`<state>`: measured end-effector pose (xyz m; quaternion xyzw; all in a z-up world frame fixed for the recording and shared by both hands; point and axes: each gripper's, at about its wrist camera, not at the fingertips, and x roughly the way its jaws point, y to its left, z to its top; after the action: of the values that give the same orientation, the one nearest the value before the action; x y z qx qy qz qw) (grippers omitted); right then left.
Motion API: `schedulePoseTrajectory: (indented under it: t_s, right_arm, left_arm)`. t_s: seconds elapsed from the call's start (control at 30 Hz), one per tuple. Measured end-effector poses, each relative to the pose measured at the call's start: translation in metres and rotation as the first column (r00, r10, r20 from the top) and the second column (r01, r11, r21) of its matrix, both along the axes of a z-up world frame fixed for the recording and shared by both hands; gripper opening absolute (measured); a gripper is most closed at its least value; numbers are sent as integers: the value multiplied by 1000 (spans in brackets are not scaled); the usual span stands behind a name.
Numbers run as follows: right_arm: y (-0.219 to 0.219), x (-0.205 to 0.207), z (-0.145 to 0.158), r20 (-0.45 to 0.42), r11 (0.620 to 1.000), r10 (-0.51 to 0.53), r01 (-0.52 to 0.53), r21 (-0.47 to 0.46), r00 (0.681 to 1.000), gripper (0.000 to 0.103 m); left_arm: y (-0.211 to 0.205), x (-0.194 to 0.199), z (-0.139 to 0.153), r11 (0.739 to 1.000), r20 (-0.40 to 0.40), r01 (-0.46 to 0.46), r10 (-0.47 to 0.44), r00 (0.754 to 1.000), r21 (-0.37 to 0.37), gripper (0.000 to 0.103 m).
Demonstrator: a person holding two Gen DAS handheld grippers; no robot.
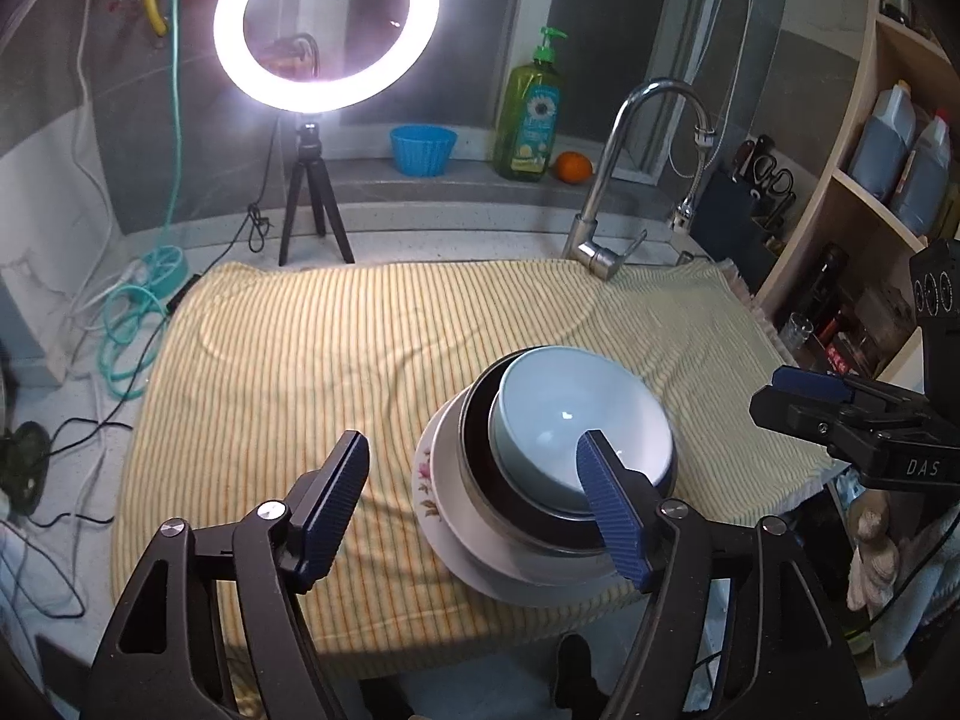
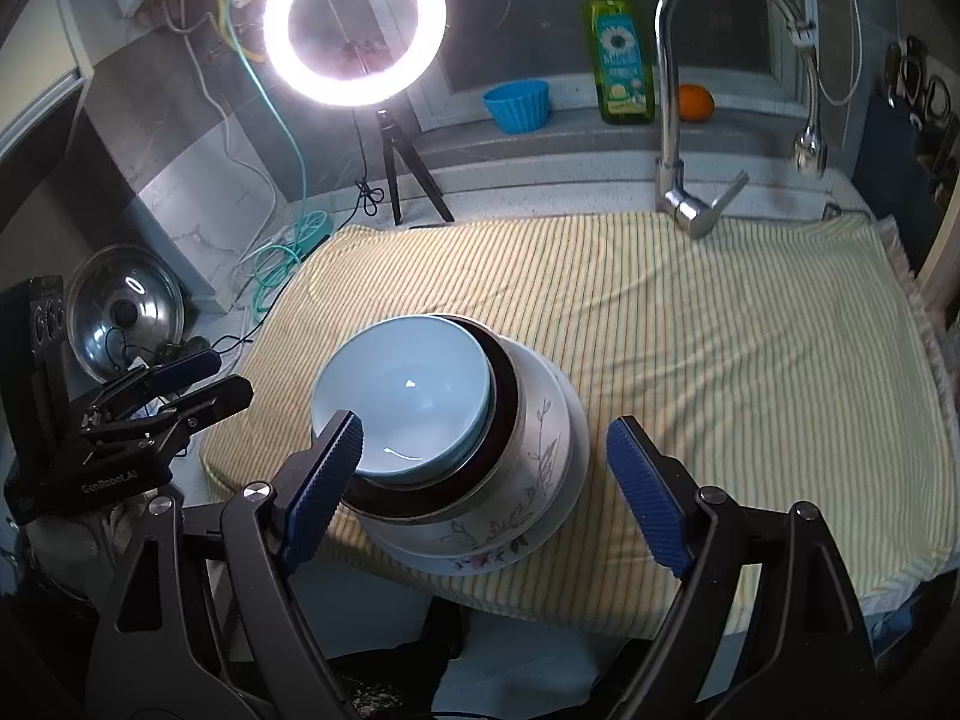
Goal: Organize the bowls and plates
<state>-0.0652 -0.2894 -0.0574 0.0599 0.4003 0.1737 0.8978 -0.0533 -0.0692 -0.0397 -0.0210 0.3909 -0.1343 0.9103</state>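
Observation:
A stack of dishes stands on the yellow striped cloth [image 1: 288, 336] near its front edge. On top sits a pale blue bowl [image 1: 576, 408] [image 2: 408, 390], nested in a dark bowl [image 1: 474, 426] [image 2: 507, 384] with a steel outside. Under these come a white floral bowl [image 2: 540, 444] and a floral plate [image 1: 435, 480] [image 2: 510, 558]. My left gripper [image 1: 474, 441] hangs open above the stack's left side, pads touching nothing. My right gripper [image 2: 485, 423] is open too, its fingers straddling the stack from above without contact. Each gripper shows at the edge of the other's view [image 1: 804, 390] [image 2: 192, 375].
A lit ring light [image 1: 327, 24] on a tripod stands behind the cloth, a faucet [image 1: 630, 168] at the back right. On the ledge are a blue basket [image 1: 423, 150], a soap bottle [image 1: 531, 114] and an orange [image 1: 573, 168]. Cables [image 1: 132, 324] and a pot lid [image 2: 123, 312] lie left; shelves [image 1: 888, 150] right.

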Motion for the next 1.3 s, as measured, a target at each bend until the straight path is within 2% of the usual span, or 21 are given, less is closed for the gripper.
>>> schedulePoseTrajectory:
  t_s: [0.1, 0.17, 0.2, 0.6, 1.3]
  right_arm:
    - [-2, -4, 5, 19, 1000, 4, -4, -3, 1000, 87]
    - [-4, -5, 5, 26, 1000, 5, -5, 10, 1000, 97]
    - [-6, -7, 6, 35, 1000, 2, -3, 20, 999, 97]
    - [-15, -10, 5, 57, 998, -21, 17, 56, 998, 98]
    - [-13, -7, 2, 47, 998, -14, 11, 56, 999, 98]
  left_arm:
    - [-6, -5, 4, 999, 20, -11, 10, 1000, 37, 73]
    - [-8, -6, 5, 999, 19, -22, 21, 1000, 36, 73]
    - [-8, -7, 5, 999, 18, -29, 28, 999, 39, 73]
    - [-8, -13, 9, 994, 28, -88, 87, 996, 60, 74]
    - [-7, -15, 8, 993, 24, -103, 102, 995, 58, 74]
